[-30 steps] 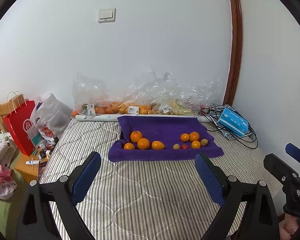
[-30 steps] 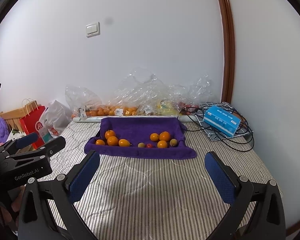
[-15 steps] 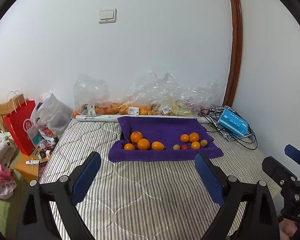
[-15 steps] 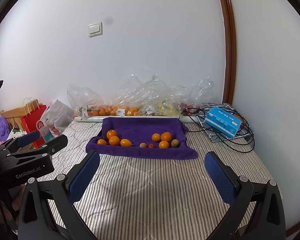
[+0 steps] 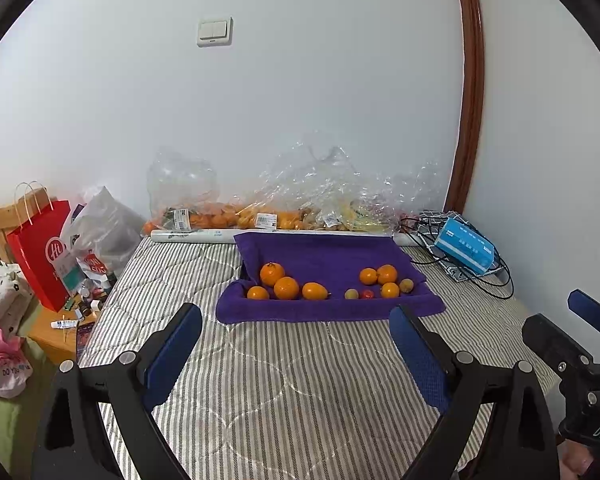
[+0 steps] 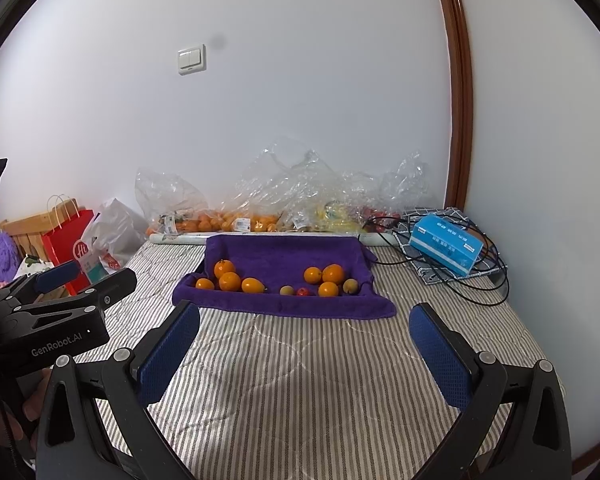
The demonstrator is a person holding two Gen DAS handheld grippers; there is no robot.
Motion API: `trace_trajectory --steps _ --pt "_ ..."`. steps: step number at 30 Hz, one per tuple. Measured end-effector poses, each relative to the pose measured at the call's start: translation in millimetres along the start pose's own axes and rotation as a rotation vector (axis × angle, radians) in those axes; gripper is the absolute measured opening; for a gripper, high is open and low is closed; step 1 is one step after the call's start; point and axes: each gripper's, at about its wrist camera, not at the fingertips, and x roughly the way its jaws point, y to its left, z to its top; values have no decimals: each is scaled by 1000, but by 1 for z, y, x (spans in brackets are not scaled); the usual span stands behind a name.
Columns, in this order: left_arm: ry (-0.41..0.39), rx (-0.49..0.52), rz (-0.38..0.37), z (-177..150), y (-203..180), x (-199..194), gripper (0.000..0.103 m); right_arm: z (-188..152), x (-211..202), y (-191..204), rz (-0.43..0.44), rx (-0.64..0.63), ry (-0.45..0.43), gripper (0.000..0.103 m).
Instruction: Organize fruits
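A purple towel (image 5: 332,254) lies on the striped mattress with fruits on it. Several oranges (image 5: 286,288) sit at its left, more oranges (image 5: 386,274) at its right, and a small red fruit (image 5: 366,293) lies between small yellowish ones. My left gripper (image 5: 296,356) hovers open and empty well in front of the towel. In the right wrist view the towel (image 6: 284,252), oranges (image 6: 230,281) and red fruit (image 6: 303,291) show again. My right gripper (image 6: 304,354) is open and empty, equally far back. Each gripper appears at the edge of the other's view.
Clear plastic bags of fruit (image 5: 260,216) and a white roll (image 5: 192,235) line the wall behind the towel. A blue box (image 5: 464,244) rests on black cables at the right. A red paper bag (image 5: 40,252) and clutter stand off the mattress (image 5: 284,392) to the left.
Both views have drifted only slightly. The fruits and towel have not moved, and both grippers stay open.
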Motion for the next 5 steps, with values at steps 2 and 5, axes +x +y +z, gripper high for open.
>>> trace_trajectory --steps 2,5 --pt "1 1 3 0 0 0 95 0 0 0 0 -1 2 103" --pt "-5 2 30 1 0 2 95 0 0 1 1 -2 3 103"
